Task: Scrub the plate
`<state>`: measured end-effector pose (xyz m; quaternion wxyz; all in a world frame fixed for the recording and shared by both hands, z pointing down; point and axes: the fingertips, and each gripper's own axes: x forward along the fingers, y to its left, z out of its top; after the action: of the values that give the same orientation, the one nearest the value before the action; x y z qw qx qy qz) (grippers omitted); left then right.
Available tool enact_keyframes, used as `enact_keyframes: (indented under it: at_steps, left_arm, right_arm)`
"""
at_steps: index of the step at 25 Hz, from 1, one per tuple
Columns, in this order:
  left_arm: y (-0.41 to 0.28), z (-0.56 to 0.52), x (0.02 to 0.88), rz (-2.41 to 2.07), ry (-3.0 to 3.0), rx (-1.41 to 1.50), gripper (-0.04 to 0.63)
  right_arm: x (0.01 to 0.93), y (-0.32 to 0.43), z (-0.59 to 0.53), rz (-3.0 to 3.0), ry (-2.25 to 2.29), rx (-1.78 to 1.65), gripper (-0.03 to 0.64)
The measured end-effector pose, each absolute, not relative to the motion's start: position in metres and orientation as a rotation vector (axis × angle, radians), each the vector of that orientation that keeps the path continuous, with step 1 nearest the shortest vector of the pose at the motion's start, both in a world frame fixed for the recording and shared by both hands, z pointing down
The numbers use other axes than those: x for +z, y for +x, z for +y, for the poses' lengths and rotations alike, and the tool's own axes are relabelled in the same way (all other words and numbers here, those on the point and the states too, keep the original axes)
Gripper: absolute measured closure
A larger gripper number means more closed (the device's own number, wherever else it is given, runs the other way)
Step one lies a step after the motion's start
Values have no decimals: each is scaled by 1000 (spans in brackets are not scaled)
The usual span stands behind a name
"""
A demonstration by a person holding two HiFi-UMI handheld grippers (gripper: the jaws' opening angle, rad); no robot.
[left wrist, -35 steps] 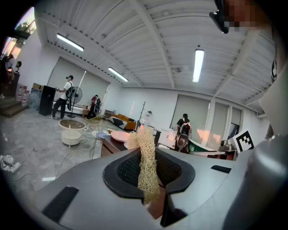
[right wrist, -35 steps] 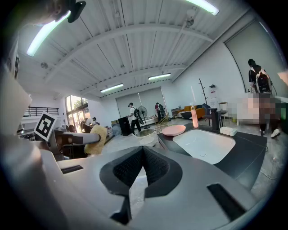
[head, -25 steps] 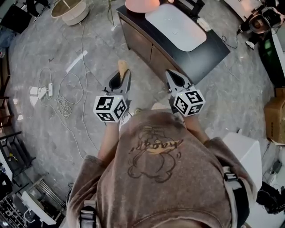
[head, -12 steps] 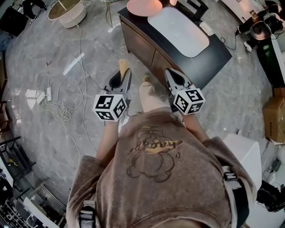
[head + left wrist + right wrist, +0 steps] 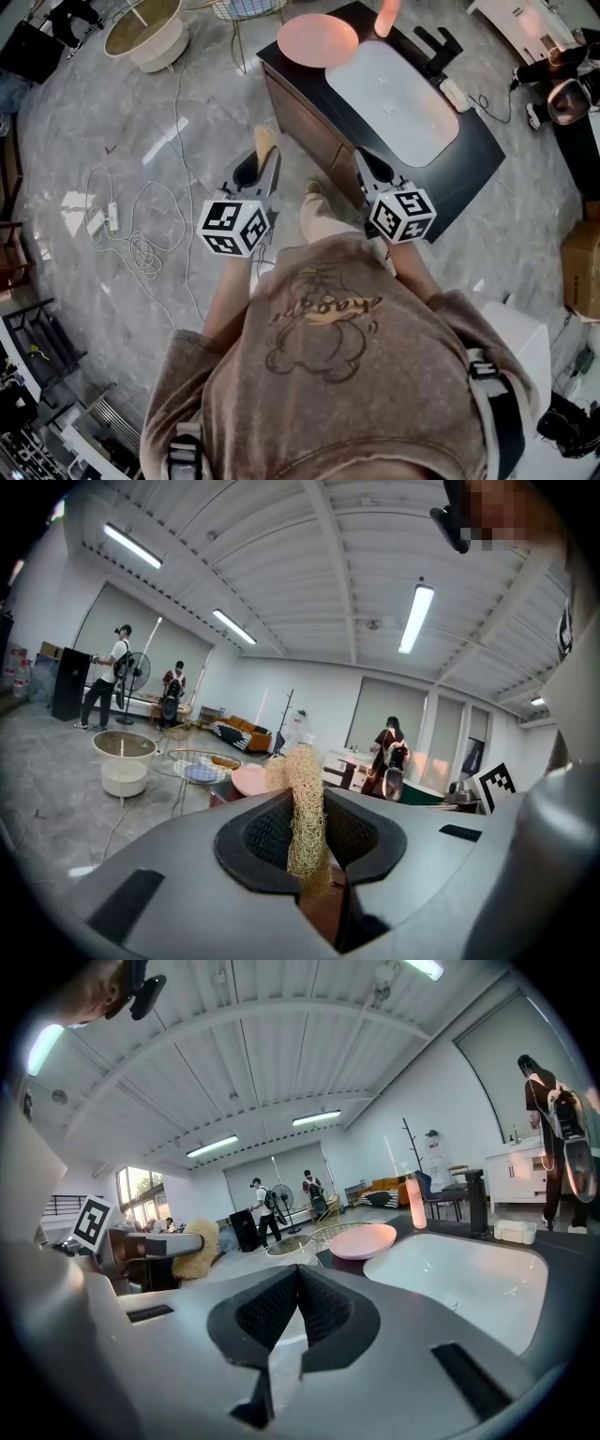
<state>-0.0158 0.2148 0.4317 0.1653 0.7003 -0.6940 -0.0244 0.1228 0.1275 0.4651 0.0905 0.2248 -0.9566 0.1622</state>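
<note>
Left claw (image 5: 309, 850): clamped on a straw-coloured fibre scrubber (image 5: 305, 799), which stands upright between the jaws and sticks out past their tips.
Right claw (image 5: 298, 1283): jaws pressed together, nothing between them.
Plate (image 5: 318, 39): pink, lying flat on the corner of the dark counter (image 5: 298, 101). It is ahead of both claws and well apart from them. It sits just left of the scrubber in the left gripper view and slightly right of the jaw line in the right gripper view.
Sink (image 5: 394, 89): white basin set in the counter beside the plate, ahead and to the right of the right claw.
Faucet (image 5: 436, 42): black, on the far side of the sink from the claws.
Floor (image 5: 112, 187): grey marble, under both claws, with white cables off to the left claw's side.
</note>
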Motion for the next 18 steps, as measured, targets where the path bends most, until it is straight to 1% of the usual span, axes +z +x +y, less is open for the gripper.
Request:
enact_keyframes:
  at_steps: [8, 13, 18]
  left_arm:
    - [-74, 105, 413, -1974, 2000, -48, 518]
    - [-95, 41, 409, -1973, 1992, -49, 518]
    - [-108, 2, 405, -1963, 2000, -33, 518]
  right_arm:
    - [451, 64, 21, -2843, 661, 504, 617]
    - [448, 45, -40, -2840, 664, 516, 617]
    - [449, 34, -78, -2833, 686, 545, 617]
